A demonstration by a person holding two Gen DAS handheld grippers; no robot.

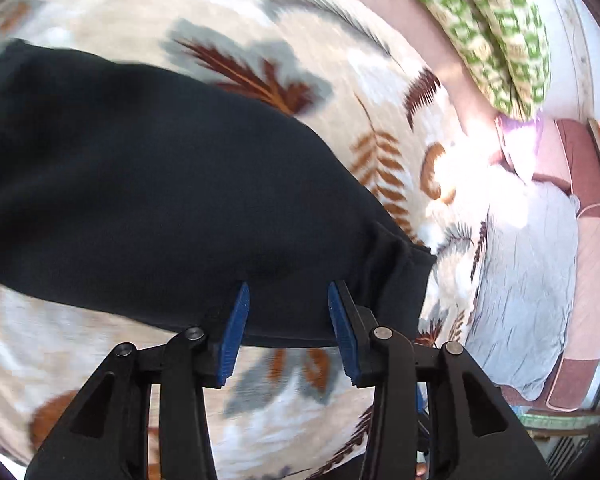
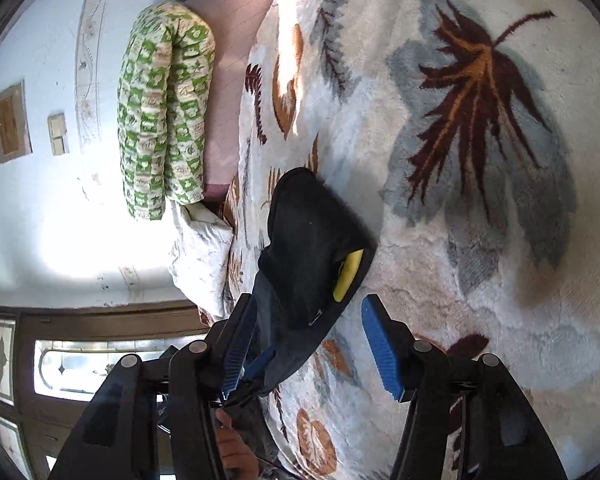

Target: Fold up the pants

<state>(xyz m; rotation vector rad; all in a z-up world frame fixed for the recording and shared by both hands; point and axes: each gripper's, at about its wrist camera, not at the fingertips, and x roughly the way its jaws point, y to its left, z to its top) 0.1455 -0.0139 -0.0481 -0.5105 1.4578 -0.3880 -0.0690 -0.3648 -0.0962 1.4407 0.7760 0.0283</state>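
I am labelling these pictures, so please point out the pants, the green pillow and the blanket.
pants [image 1: 148,184], left wrist view, on the broad black leg cloth.
green pillow [image 2: 164,108], right wrist view, on its patterned middle.
blanket [image 2: 480,280], right wrist view, on a bare pale patch below the big leaf.

pants [image 1: 148,184] on blanket [image 1: 284,12]; left gripper [image 1: 288,304] at their near edge; quilt [image 1: 496,28] behind
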